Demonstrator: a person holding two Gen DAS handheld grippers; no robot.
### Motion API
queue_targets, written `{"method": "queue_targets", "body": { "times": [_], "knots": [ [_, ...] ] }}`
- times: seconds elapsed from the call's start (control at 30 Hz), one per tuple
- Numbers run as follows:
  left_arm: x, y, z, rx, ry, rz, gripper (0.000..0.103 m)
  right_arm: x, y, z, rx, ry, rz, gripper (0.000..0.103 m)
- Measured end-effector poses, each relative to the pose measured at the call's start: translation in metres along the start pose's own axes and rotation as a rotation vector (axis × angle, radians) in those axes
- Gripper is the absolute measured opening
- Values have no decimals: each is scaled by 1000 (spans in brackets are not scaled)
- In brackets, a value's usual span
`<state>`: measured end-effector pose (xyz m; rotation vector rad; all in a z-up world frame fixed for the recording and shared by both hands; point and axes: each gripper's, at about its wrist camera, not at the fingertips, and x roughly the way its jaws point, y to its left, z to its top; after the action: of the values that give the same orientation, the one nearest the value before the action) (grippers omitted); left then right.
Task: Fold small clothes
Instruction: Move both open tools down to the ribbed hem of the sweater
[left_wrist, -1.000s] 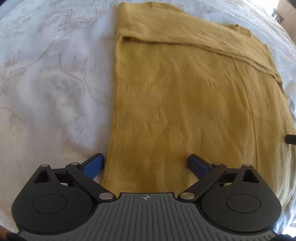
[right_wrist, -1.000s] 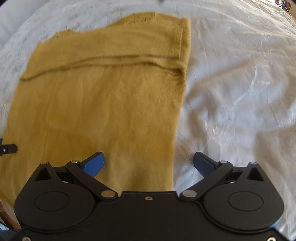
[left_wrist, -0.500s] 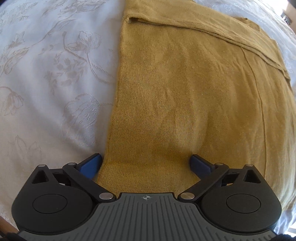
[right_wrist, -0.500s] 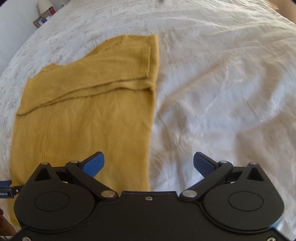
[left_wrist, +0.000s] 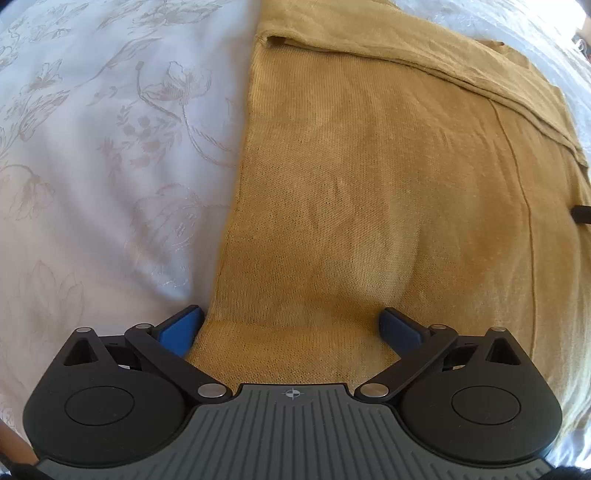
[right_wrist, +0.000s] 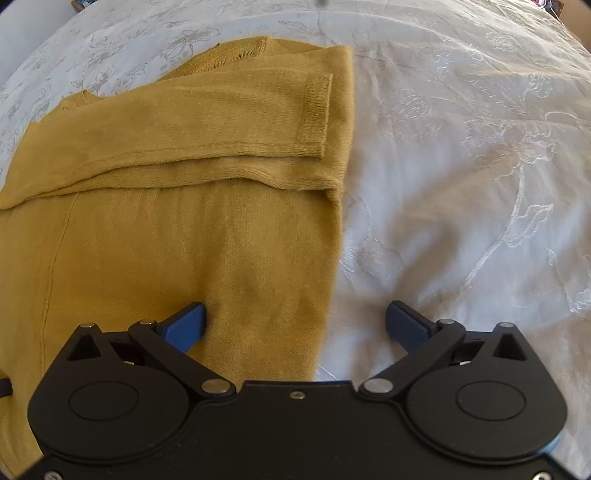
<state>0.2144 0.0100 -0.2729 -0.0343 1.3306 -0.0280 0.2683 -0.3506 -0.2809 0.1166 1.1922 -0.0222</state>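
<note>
Left wrist view: mustard sweater (left_wrist: 369, 206) lies flat on the bed, its sleeves folded across the far part.
Sweater position: spread on a white bedspread (left_wrist: 92, 166) stitched with flowers.
Sleeve cuff: seen from the right wrist, the ribbed cuff (right_wrist: 314, 110) rests on top near the sweater's right edge.
Left gripper (left_wrist: 291, 328): jaws wide apart, straddling the near left corner of the sweater, gripping nothing.
Right gripper (right_wrist: 295, 321): jaws wide apart over the near right edge, one blue finger above the knit, the other above the bedspread.
</note>
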Motion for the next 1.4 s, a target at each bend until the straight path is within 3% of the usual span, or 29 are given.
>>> {"method": "queue_targets", "body": {
  "times": [0.2, 0.37, 0.57, 0.77, 0.83, 1.1, 1.4],
  "knots": [
    [2, 1, -1, 10, -8, -8, 103, -16, -36, -26, 127, 7, -26, 102],
    [-1, 2, -11, 12, -57, -15, 103, -34, -55, -59, 200, -11, 3, 102],
    [-4, 2, -32, 38, -150, -31, 103, -54, -57, -103, 233, 10, 25, 102],
    [-7, 5, -25, 77, -120, -49, 102, -70, -56, -130, 260, 5, 40, 102],
    [-13, 6, -27, 79, -146, -51, 100, -76, -55, -137, 253, 4, 41, 102],
    [-38, 12, -87, 132, -259, -23, 97, -84, -53, -168, 272, 26, 27, 102],
    [-41, 36, -137, 83, -219, -33, 97, -92, -54, -215, 342, 46, 1, 102]
  ]
}}
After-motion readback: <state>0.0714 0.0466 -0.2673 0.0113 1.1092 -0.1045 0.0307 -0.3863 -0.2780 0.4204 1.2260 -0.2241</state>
